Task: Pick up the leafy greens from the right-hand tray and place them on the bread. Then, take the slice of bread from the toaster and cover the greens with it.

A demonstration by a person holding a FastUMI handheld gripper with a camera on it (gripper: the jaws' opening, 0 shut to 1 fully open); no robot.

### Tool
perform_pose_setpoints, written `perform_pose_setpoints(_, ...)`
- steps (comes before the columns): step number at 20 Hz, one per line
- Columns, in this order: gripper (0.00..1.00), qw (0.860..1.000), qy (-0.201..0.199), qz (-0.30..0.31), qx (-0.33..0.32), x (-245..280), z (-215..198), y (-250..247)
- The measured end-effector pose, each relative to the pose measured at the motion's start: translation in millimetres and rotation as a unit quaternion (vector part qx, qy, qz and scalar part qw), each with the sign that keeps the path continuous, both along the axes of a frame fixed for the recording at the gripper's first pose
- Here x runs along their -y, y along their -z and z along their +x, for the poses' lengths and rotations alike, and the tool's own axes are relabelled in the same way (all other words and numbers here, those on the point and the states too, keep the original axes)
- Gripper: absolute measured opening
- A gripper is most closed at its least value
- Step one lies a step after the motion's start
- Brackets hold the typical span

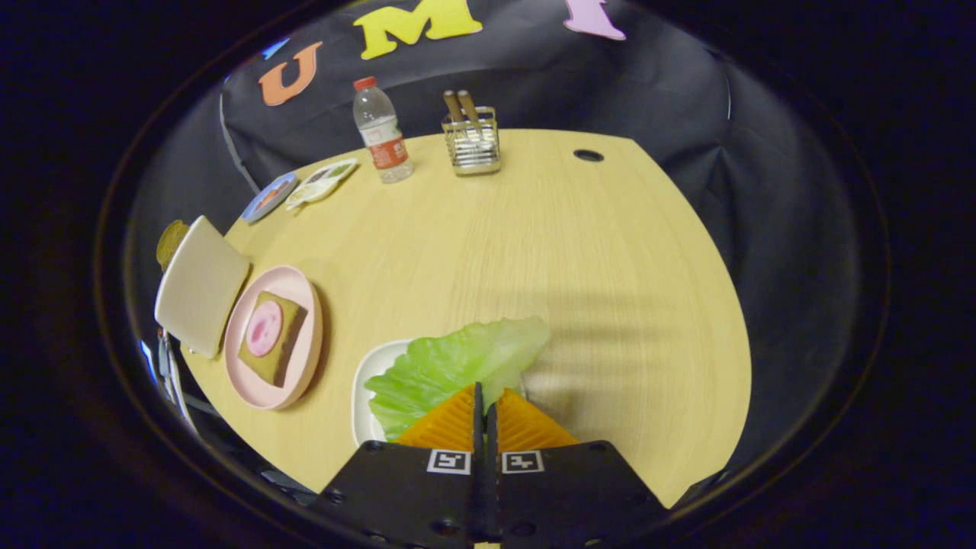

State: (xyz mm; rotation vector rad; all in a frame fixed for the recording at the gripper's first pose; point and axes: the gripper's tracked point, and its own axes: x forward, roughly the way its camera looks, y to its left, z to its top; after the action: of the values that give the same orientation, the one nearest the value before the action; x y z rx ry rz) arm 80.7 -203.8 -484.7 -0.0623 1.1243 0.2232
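- Green and crinkly, the lettuce leaf (pixel 457 366) lies on a white tray (pixel 366 381) on the wooden table (pixel 534 252).
- The tongs (pixel 483 404) are right at the near edge of the leaf. Their two fingers are pressed nearly together, with just a thin gap.
- The leaf edge seems to sit in that gap, so I think the tongs have pinched it. I cannot tell for sure how firm the hold is.
- A pink plate (pixel 305 358) waits to the left of the tray. On it is a brown slice of bread (pixel 278 354) with a round pink slice of meat (pixel 264 328) on top.
- Beyond the plate stands the pale toaster (pixel 200 284), with the other slice (pixel 171 242) poking out.
- To do this step well, I would lift the leaf straight up and slowly, so it does not slip or drag the tray.
- Then carry it left, low over the table, and stop over the middle of the bread.
- Let it go flat so it covers the meat and does not hang off one side.
- The water bottle (pixel 381 133) and the metal holder (pixel 471 145) are far off and not in the way.
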Motion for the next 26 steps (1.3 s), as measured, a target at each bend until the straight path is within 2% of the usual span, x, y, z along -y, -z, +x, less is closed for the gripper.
perform_pose_setpoints(6, 0.0, 0.998, 0.007, -0.014, 0.059, -31.3, -10.7, -59.6)
perform_pose_setpoints(10, 0.0, 0.997, 0.016, -0.017, 0.074, -74.9, -20.6, -84.8)
perform_pose_setpoints(14, 0.0, 0.997, -0.001, -0.019, 0.08, -131.7, -34.8, -97.5)
perform_pose_setpoints(20, 0.0, 0.998, -0.027, -0.003, 0.052, -216.2, -57.8, -100.7)
perform_pose_setpoints(26, 0.0, 0.998, -0.044, 0.048, -0.002, -297.2, -84.8, -95.6)
